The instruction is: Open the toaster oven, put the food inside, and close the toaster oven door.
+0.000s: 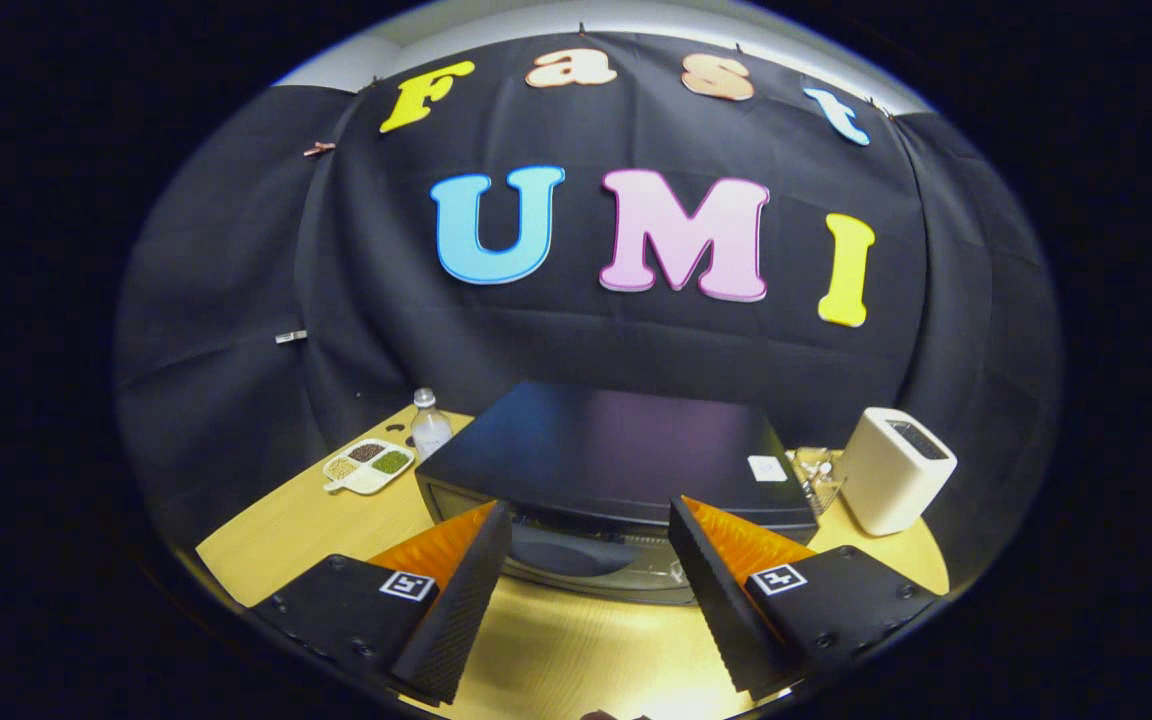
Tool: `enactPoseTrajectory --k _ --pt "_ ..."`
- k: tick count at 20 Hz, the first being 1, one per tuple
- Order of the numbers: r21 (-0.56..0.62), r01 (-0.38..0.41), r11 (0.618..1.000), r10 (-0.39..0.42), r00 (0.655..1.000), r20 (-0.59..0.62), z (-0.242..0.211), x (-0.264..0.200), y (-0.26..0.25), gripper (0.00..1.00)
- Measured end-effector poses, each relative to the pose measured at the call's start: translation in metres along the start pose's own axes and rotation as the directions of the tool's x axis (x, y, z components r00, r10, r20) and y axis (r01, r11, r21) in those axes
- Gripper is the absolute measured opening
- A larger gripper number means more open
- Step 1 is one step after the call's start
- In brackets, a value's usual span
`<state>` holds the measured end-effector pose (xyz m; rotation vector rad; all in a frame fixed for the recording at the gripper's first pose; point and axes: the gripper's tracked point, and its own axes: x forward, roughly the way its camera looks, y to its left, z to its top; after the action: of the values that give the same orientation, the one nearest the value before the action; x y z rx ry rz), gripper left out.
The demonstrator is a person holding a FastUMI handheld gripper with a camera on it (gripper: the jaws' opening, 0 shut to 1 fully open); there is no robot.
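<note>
**Open fingers poised above the toaster oven's closed door**

The hand-held gripper (591, 545) has its two fingers spread wide apart with nothing between them, hovering over the near part of the wooden table (266, 550). Just ahead of the fingertips sits the toaster oven (616, 455), a dark, flat-topped box in the middle of the table. Its glass door (576, 560) faces the fingers and looks shut; the long axis of the oven runs side to side across the table. It is likely a heavy, rigid appliance that will stay put, while the door is stiff, hinged and smooth glass. The place to take hold would be a handle along the door's upper edge, though the handle is hard to make out here.

Toward the far left corner lie a divided dish of food (368, 465) and a small clear bottle (430, 425). Near the right edge stands a white toaster (896, 470).
</note>
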<state>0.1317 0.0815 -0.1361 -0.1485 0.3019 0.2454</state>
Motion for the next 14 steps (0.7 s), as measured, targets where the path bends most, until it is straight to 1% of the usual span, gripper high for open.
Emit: enactPoseTrajectory --k 3,6,8,11,14 --pt "-0.004 0.007 1.000 -0.007 0.997 0.079 0.035 -0.032 -0.007 0.98" --pt "0.019 0.024 1.000 -0.026 0.989 0.147 0.064 -0.060 -0.017 0.99" --pt "0.043 0.039 0.998 -0.046 0.987 0.157 0.069 -0.078 -0.025 0.99" --pt "0.047 0.082 0.996 -0.089 0.979 0.186 0.075 -0.105 -0.041 0.99" --pt "0.066 0.095 0.993 -0.106 0.975 0.196 0.072 -0.127 -0.046 0.99"
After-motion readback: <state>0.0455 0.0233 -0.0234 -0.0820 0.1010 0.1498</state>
